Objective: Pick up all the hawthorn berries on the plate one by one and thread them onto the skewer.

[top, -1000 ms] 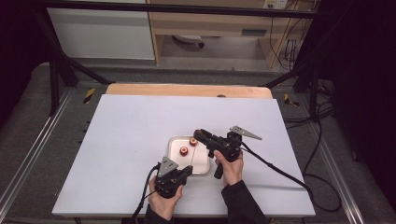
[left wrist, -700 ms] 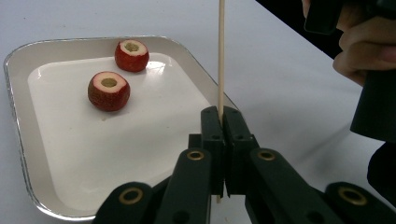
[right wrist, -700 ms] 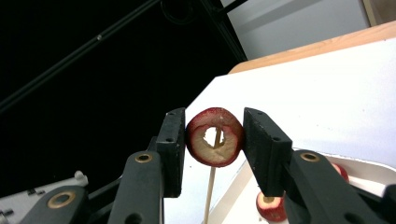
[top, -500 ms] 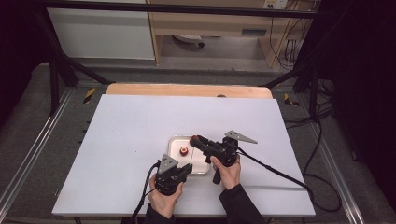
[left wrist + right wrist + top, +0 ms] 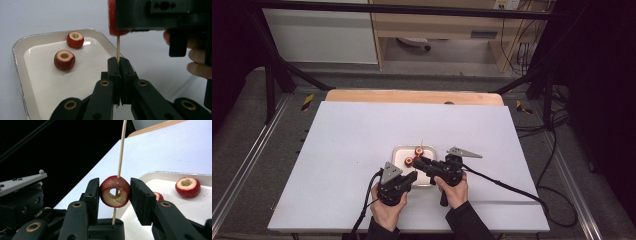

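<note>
My left gripper (image 5: 119, 62) is shut on the lower end of a thin wooden skewer (image 5: 118, 48), which it holds upright beside the tray. My right gripper (image 5: 115, 187) is shut on a cored red fruit (image 5: 115, 191), and the skewer (image 5: 121, 150) runs through that fruit's flesh. In the left gripper view the same fruit (image 5: 113, 22) sits high on the stick, under the right gripper's black body. Two more cored red fruits (image 5: 64, 59) (image 5: 75, 39) lie in the white tray (image 5: 17, 47). From above, both grippers (image 5: 414, 175) (image 5: 417, 162) meet at the tray's near edge.
The tray (image 5: 398, 151) rests near the middle front of a white table (image 5: 342, 135), which has a wooden strip (image 5: 412, 96) at its far edge. Cables trail from both grippers toward the front and right. Dark frame bars stand around the table.
My right gripper has come down and nearer with the fruit, sliding it lower on the skewer toward the left gripper. The left hand has stayed put.
</note>
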A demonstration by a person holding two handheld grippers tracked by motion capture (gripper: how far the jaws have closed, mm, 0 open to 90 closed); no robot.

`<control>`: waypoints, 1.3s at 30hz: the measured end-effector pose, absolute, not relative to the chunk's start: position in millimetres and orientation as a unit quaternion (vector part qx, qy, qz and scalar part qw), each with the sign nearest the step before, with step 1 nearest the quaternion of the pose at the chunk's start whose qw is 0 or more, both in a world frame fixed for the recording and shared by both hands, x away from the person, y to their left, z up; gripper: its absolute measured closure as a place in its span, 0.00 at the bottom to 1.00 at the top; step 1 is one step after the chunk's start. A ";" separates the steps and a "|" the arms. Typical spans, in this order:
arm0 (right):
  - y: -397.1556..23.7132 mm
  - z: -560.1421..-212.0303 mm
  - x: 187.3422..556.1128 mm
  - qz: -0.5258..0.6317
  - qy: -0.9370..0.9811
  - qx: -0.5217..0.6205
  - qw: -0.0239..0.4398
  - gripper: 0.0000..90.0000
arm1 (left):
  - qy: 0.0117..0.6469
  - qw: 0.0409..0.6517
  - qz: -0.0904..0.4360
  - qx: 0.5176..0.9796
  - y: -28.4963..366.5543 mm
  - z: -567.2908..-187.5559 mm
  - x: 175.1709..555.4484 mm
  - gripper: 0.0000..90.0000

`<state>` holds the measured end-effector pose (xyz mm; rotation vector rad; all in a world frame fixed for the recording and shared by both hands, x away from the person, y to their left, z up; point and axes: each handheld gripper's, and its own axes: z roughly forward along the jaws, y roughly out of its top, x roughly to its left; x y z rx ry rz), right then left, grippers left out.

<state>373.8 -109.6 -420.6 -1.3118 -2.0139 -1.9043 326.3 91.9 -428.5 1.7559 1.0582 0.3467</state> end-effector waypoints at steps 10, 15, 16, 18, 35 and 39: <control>-110.4 -420.3 372.3 -0.616 -0.665 -0.421 0.032 0.58 | 0.427 0.505 0.150 0.735 93.1 -427.6 325.5 0.99; -116.7 -414.2 373.0 -0.604 -0.681 -0.413 -0.002 0.41 | 0.421 0.498 0.156 0.742 103.6 -429.1 324.1 0.99; -120.4 -412.0 374.3 -0.592 -0.693 -0.412 -0.017 0.31 | 0.420 0.496 0.155 0.744 106.5 -429.8 323.7 0.99; -123.8 -411.0 376.9 -0.574 -0.711 -0.405 -0.030 0.24 | 0.419 0.491 0.156 0.748 111.9 -431.7 322.1 0.99; -122.5 -408.4 420.1 -0.402 -0.839 -0.358 -0.080 0.11 | 0.405 0.477 0.163 0.763 145.0 -434.2 304.6 0.98; -112.5 -404.2 431.7 -0.375 -0.856 -0.347 -0.080 0.15 | 0.406 0.476 0.162 0.763 148.2 -436.5 304.6 0.98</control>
